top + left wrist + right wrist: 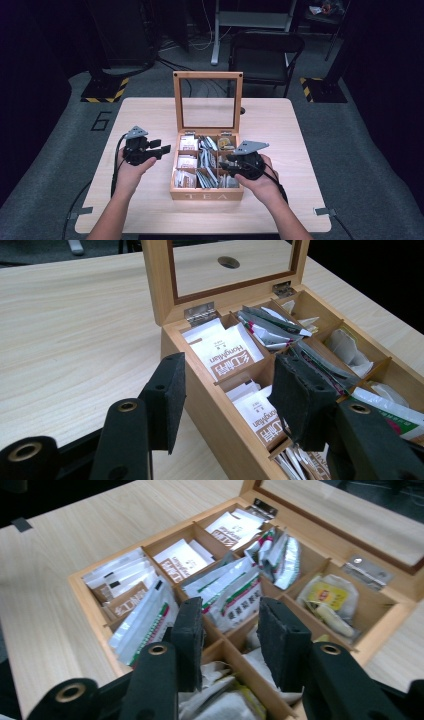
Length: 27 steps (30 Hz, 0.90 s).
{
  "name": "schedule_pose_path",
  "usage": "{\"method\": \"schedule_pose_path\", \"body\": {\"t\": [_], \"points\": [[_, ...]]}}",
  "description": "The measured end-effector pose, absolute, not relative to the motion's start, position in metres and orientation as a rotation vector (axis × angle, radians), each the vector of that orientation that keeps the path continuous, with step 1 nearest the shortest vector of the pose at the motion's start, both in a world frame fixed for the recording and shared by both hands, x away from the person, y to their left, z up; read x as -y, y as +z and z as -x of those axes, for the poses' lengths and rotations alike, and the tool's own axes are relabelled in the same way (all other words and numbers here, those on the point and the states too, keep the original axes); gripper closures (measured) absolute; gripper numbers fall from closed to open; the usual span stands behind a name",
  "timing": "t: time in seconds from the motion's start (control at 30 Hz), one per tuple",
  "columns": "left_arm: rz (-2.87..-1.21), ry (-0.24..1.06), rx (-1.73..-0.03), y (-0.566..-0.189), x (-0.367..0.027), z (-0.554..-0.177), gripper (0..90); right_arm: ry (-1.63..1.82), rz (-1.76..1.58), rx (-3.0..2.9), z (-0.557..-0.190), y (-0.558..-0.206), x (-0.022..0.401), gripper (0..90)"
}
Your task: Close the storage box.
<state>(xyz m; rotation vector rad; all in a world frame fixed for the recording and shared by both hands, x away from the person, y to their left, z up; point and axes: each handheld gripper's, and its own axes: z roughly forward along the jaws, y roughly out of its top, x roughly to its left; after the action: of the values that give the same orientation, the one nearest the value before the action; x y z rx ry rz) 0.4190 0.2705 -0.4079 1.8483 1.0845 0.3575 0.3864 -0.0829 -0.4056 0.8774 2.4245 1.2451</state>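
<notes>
Right now I'm holding the left gripper (161, 148) just beside the left wall of the wooden tea box (206, 194), its jaws standing apart with nothing between them. The box is sitting mid-table (280, 130) with its glass lid (207, 101) propped upright and its compartments full of tea sachets (227, 356). I'm hovering the right gripper (229, 639) over the box's right-hand compartments, jaws apart above a wooden divider (235, 655), gripping nothing.
</notes>
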Motion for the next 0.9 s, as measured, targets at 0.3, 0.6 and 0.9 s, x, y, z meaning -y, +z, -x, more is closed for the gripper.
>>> {"method": "schedule_pose_path", "body": {"t": [0.3,0.6,0.9], "points": [[-1.841,0.346,-1.106,-0.417,-0.278,-0.418,46.9,1.236,-0.857,-2.474,-0.383,-0.427,0.069,62.4],[-1.842,0.336,-1.106,-0.423,-0.280,-0.417,46.0,1.256,-0.853,-2.501,-0.380,-0.440,0.058,63.6],[-1.836,0.333,-1.100,-0.423,-0.281,-0.417,46.0,1.211,-0.863,-2.532,-0.380,-0.451,0.046,73.1]]}}
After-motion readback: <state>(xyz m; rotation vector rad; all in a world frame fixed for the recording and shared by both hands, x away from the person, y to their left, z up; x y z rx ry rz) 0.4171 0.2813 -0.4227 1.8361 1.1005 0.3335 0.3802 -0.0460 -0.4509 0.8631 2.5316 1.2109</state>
